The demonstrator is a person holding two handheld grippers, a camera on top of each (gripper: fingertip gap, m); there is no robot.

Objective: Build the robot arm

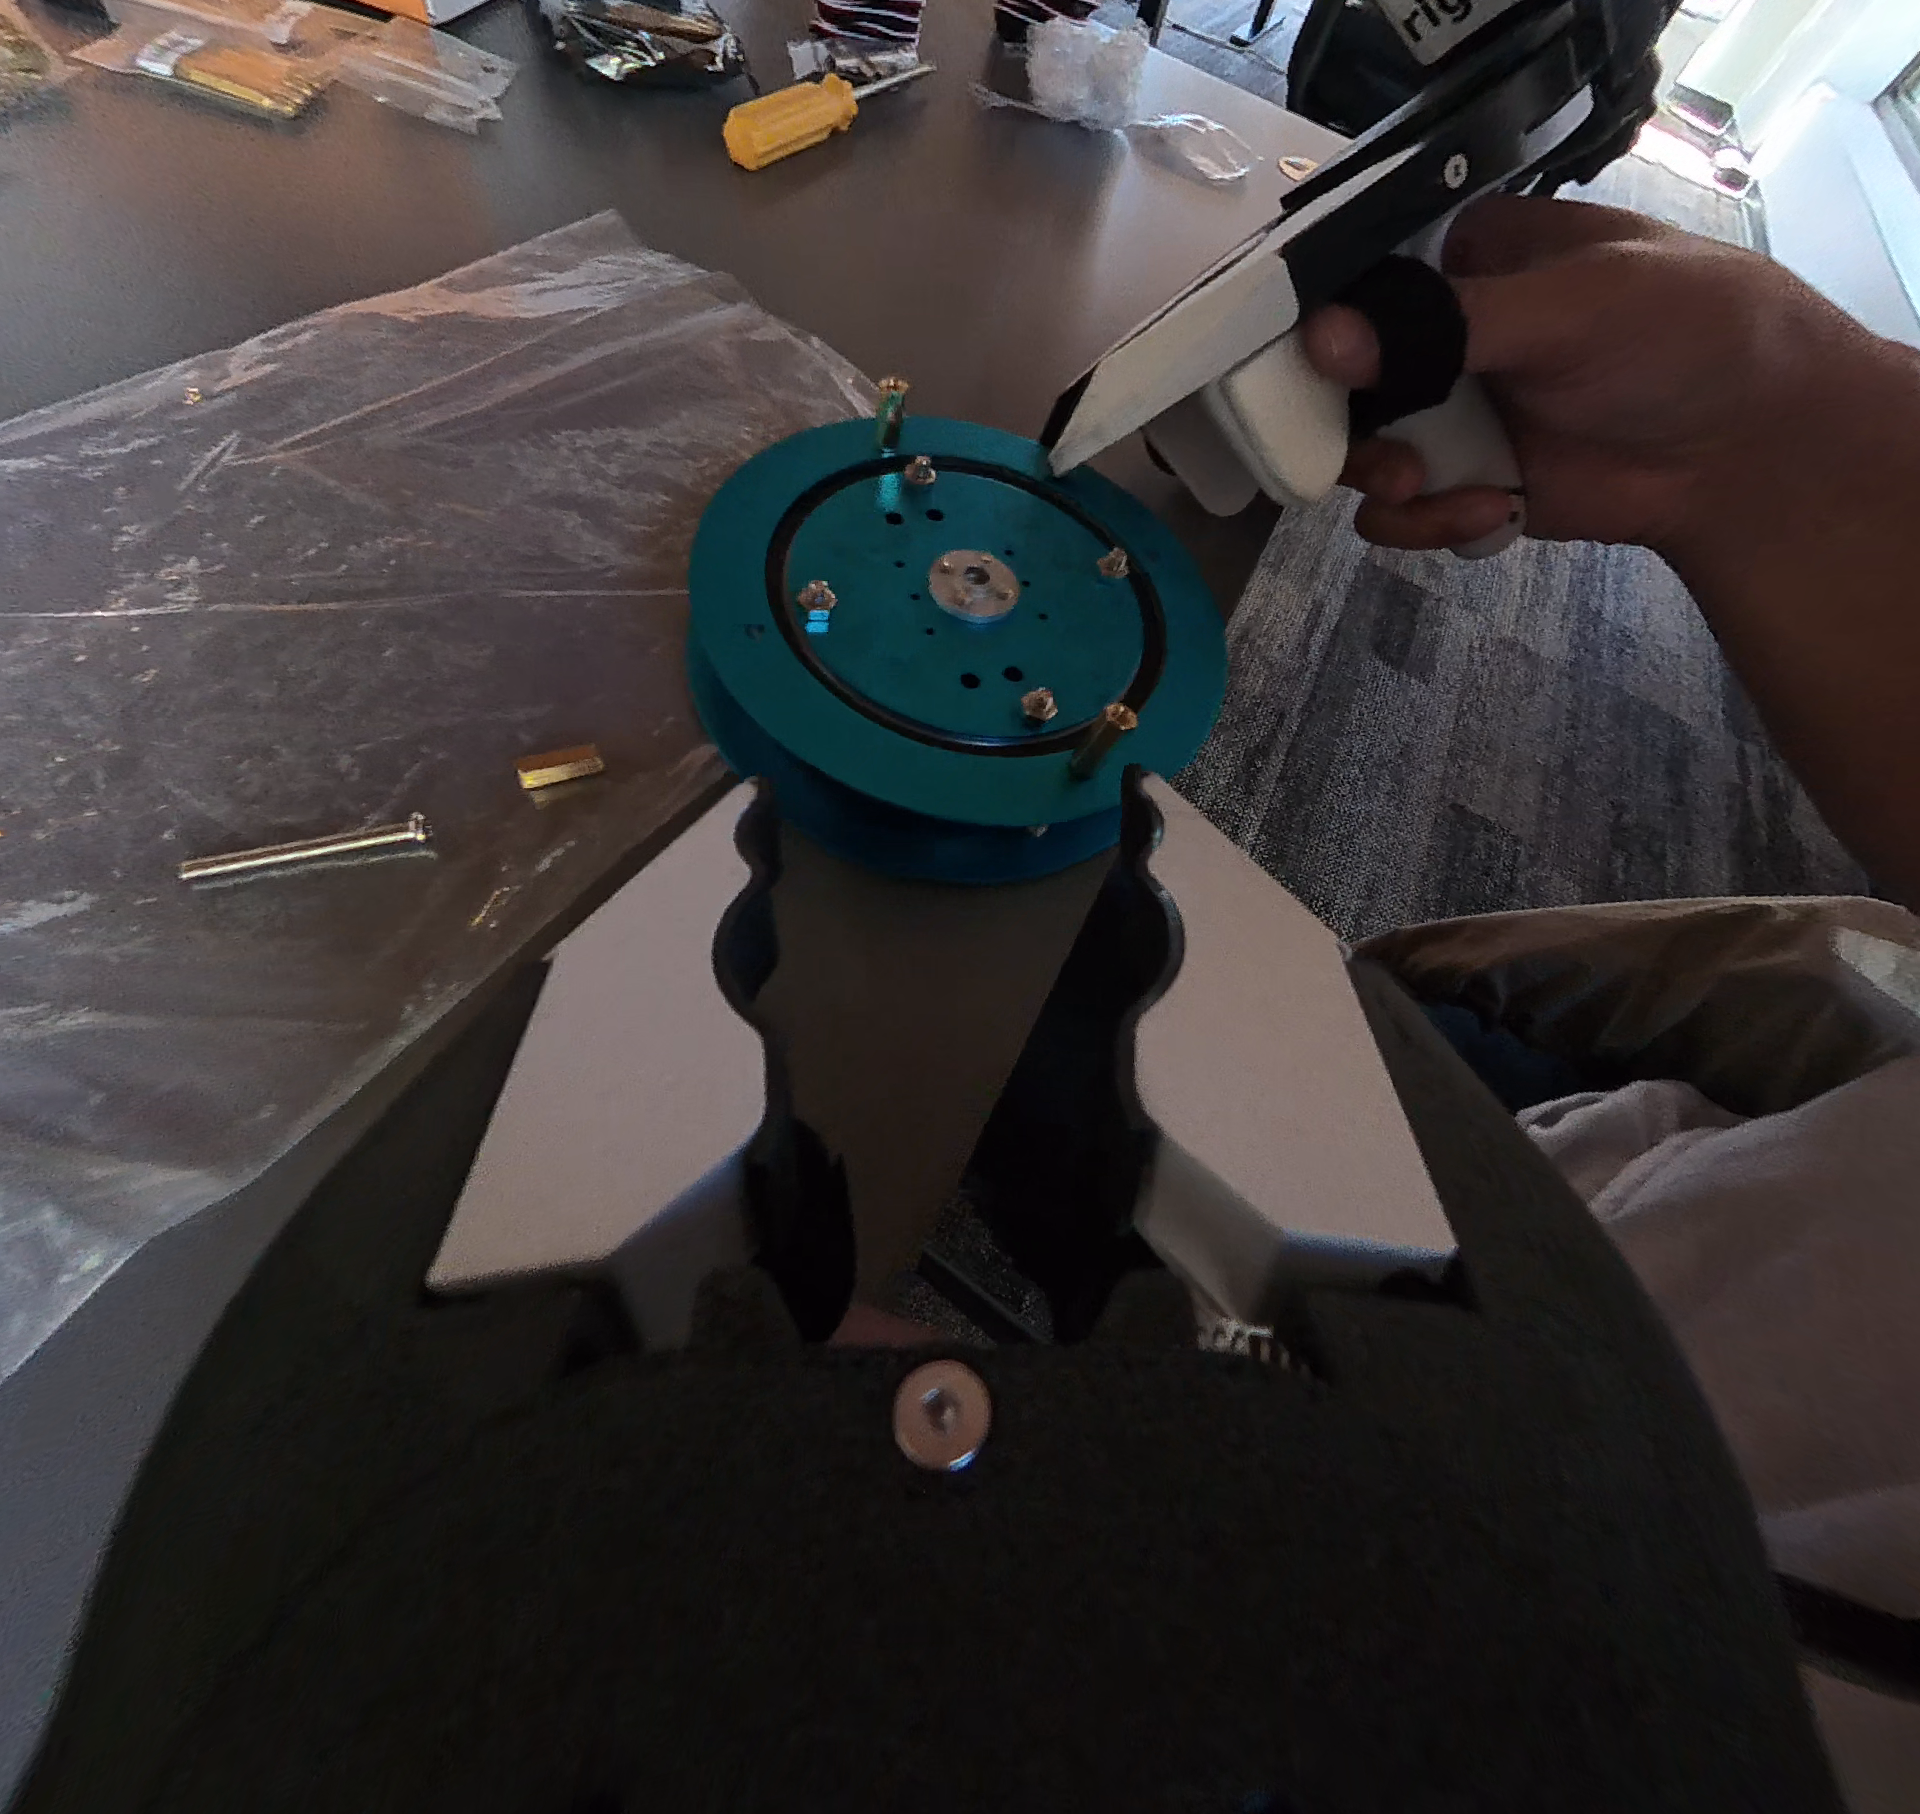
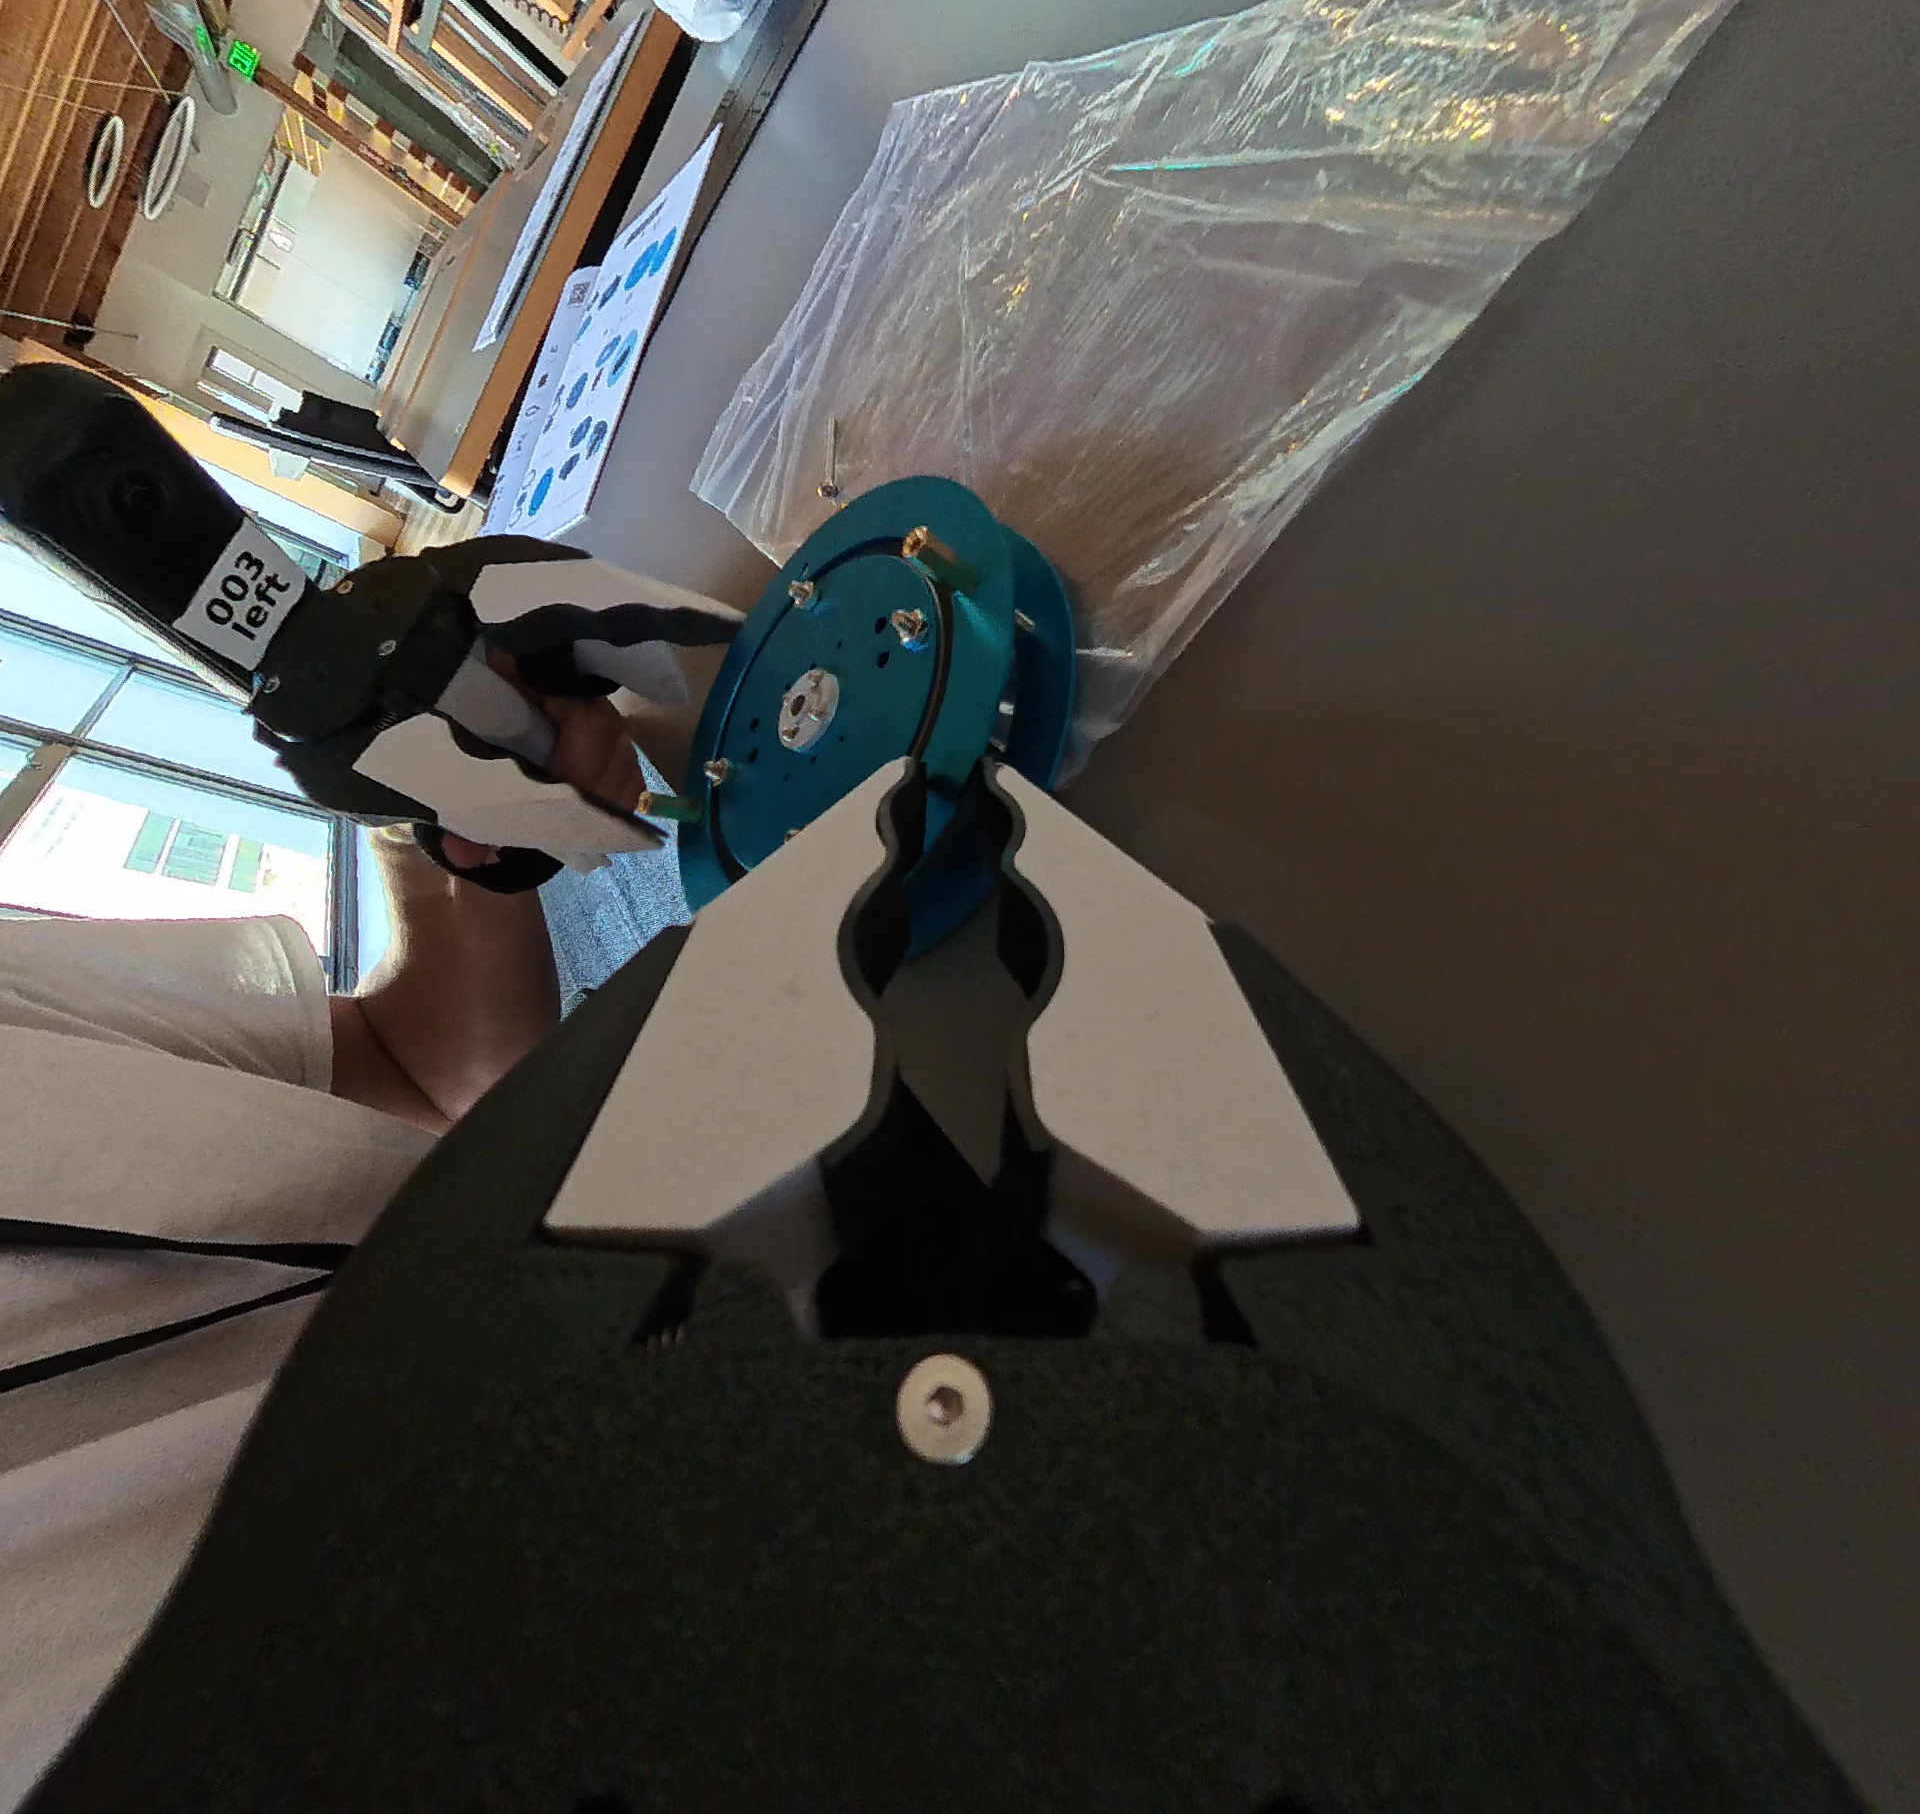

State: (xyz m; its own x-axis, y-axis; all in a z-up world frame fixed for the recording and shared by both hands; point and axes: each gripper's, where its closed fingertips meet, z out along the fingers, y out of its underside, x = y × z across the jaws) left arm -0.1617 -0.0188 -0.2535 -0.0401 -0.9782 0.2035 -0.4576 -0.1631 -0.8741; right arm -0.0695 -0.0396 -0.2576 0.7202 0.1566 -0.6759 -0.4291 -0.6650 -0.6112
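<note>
I see a teal double-disc assembly (image 1: 951,621) lying flat at the worktop (image 1: 520,206) edge, a black O-ring (image 1: 1127,668) seated on top, brass standoffs (image 1: 1103,738) upright, silver hub (image 1: 974,583) centred.

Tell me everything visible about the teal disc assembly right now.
The teal disc assembly is two stacked anodised-looking metal plates lying flat at the table edge, partly on a clear plastic bag. A black O-ring circles its top; brass standoffs stand upright; a silver hub sits central. The right tool touches its far rim; the open left tool straddles the near edge.
</note>
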